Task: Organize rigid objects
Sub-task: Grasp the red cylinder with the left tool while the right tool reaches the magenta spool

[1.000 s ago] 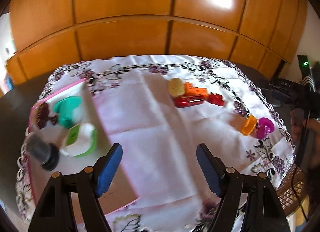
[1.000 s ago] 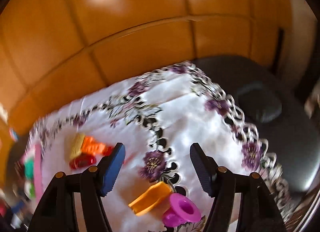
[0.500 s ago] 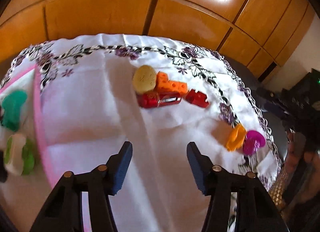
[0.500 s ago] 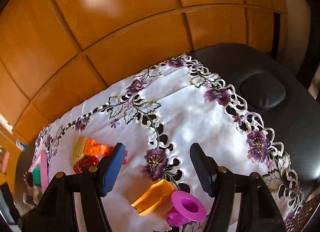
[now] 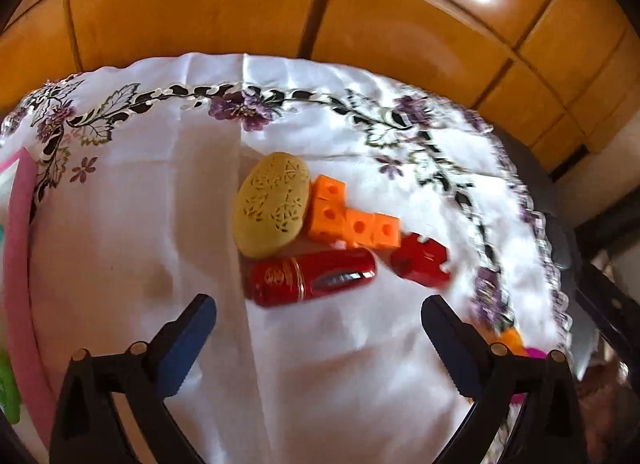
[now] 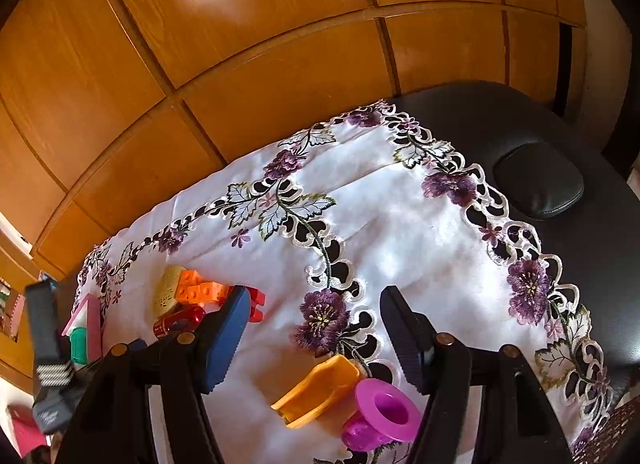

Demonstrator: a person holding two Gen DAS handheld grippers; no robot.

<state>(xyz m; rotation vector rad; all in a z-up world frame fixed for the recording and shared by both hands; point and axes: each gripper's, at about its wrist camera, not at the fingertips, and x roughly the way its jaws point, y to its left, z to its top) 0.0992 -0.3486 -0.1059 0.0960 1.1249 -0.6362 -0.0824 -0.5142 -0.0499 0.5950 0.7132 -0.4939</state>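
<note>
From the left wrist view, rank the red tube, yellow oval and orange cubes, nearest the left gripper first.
From the left gripper, jaws opening, nothing between them:
1. red tube, just ahead, lying crosswise.
2. yellow oval, behind it, leftward.
3. orange cubes, behind, rightward; close call with the oval.

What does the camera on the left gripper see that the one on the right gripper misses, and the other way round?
Only the left wrist view shows the left gripper, its jaws opening with nothing between them.

Only the right wrist view shows the right gripper, the black cushion and the whole magenta cup beside the orange scoop.

Both show the tan oval, orange blocks, red tube, red block and embroidered cloth.
</note>
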